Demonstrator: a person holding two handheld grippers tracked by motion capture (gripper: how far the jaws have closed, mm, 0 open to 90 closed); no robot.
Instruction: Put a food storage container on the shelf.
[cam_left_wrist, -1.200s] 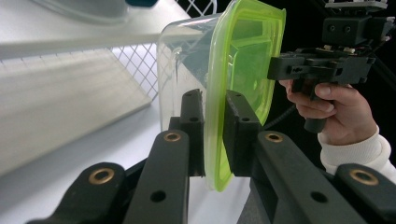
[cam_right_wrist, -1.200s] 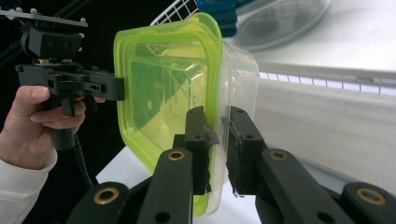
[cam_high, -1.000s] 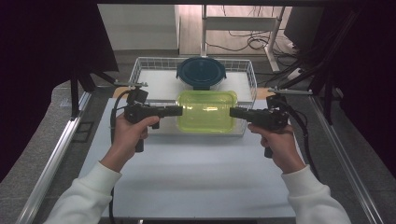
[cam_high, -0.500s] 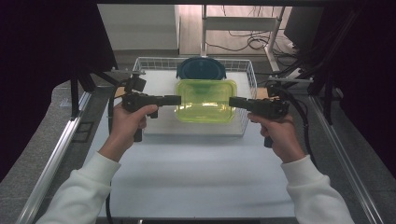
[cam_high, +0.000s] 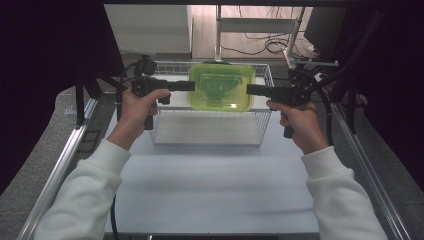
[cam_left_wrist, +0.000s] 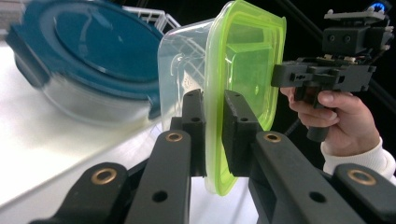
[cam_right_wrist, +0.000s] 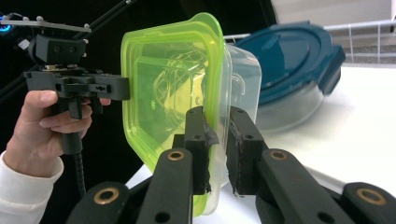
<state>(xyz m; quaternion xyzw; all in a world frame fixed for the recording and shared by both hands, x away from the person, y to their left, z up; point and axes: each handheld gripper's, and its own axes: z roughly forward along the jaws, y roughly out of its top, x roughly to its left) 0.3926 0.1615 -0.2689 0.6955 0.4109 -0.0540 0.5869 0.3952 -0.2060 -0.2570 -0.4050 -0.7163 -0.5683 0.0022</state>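
Seen from the high view, a white table (cam_high: 210, 185) is framed by metal rails, with dark curtains at both sides and a pale wooden floor strewn with cables beyond it. A wire basket (cam_high: 210, 131) is set at the far part of the table. Above the basket a clear container with a lime-green lid (cam_high: 221, 86) is held level, gripped at its left edge by the left claw (cam_high: 191, 86) and at its right edge by the right claw (cam_high: 250, 90); a dark shape is seen through the lid. White sleeves enter from the bottom of the picture. In the left gripper view, the left claw (cam_left_wrist: 213, 116) is clenched on the green rim of the container (cam_left_wrist: 243, 65), one jaw on the clear wall and the other on the lid. A round container with a dark blue lid (cam_left_wrist: 88, 51) is seen behind, on the white surface, with basket wire at the top edge. The right claw (cam_left_wrist: 280, 77) is seen at the far rim, against a black background. In the right gripper view, the right claw (cam_right_wrist: 219, 140) is clenched on the opposite rim of the same container (cam_right_wrist: 168, 93), the lid turned toward the dark side of the room. The blue-lidded container (cam_right_wrist: 289, 60) is seen behind it, on the white surface, and the left claw (cam_right_wrist: 125, 91) is met at the far rim.
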